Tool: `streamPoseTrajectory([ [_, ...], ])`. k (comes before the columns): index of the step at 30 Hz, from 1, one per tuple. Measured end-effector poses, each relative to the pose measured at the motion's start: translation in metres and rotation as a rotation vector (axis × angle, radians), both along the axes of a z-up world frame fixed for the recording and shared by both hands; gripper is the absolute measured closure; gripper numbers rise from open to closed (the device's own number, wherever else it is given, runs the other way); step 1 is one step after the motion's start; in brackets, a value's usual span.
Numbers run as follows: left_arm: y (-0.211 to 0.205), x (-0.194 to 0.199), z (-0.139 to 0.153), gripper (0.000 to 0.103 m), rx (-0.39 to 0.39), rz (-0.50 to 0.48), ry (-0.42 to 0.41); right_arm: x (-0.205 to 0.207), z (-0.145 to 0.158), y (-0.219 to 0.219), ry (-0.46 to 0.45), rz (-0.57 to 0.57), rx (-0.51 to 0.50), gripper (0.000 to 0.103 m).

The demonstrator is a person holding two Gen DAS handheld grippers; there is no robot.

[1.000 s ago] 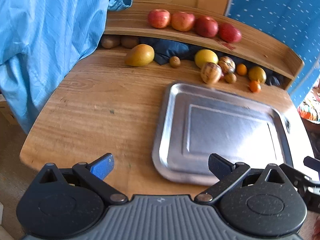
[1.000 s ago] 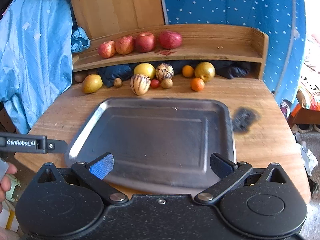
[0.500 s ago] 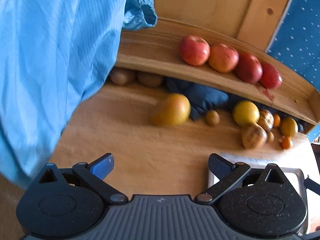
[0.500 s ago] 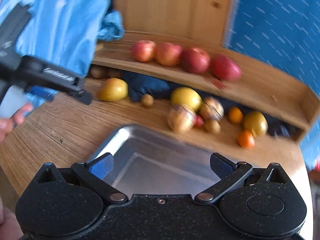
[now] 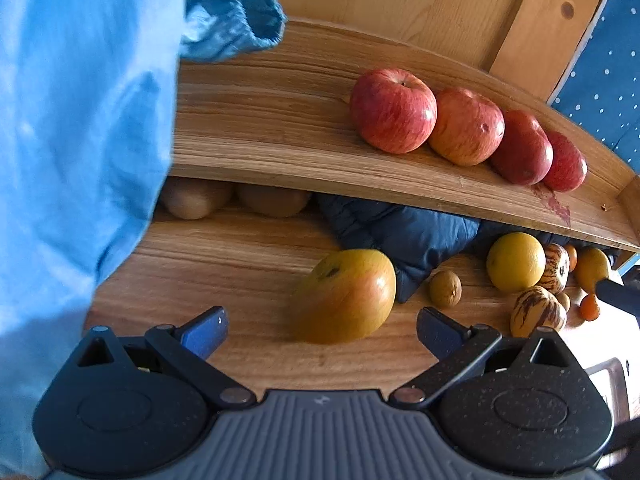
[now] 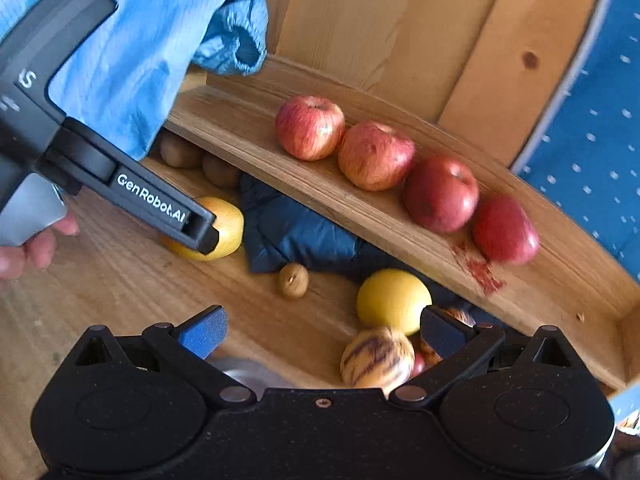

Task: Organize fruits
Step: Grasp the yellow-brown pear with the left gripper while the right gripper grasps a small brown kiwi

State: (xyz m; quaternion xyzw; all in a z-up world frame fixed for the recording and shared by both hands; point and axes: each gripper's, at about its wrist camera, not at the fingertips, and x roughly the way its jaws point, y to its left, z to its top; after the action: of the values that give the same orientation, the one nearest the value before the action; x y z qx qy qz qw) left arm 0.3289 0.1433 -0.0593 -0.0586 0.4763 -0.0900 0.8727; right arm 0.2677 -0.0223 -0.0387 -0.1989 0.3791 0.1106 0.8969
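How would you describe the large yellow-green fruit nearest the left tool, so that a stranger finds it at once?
Start at the wooden shelf carrying four red apples. On the tabletop below it, in front of a dark blue cloth, lies the mango. It is the biggest fruit down there, egg-shaped, yellow-green with an orange-red blush, lying apart from the others.

— Any markings legible at the moment of inspection?

— One brand. "GenRobot.AI" stood in white letters along the black finger of my left gripper [image 6: 168, 204], seen from my right wrist camera. Further up its body a white "S" was readable, with smaller print beneath it too blurred to make out.

— Anything on the fruit or shelf?

— Nothing I could read.
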Motion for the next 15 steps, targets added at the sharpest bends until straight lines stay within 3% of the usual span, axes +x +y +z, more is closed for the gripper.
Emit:
streamPoseTrajectory([
  [5, -0.001, 0.016, -0.01, 0.001, 0.003, -0.034, 0.023, 0.024, -0.01, 0.008, 0.038, 0.028, 0.002, 0.003],
  [10, -0.002, 0.024, -0.02, 0.001, 0.005, -0.065, 0.044, 0.043, -0.021, 0.016, 0.081, 0.061, -0.012, 0.017],
  [15, -0.004, 0.027, -0.028, 0.008, -0.022, -0.083, 0.07, 0.056, -0.026, 0.017, 0.112, 0.044, 0.02, 0.031],
])
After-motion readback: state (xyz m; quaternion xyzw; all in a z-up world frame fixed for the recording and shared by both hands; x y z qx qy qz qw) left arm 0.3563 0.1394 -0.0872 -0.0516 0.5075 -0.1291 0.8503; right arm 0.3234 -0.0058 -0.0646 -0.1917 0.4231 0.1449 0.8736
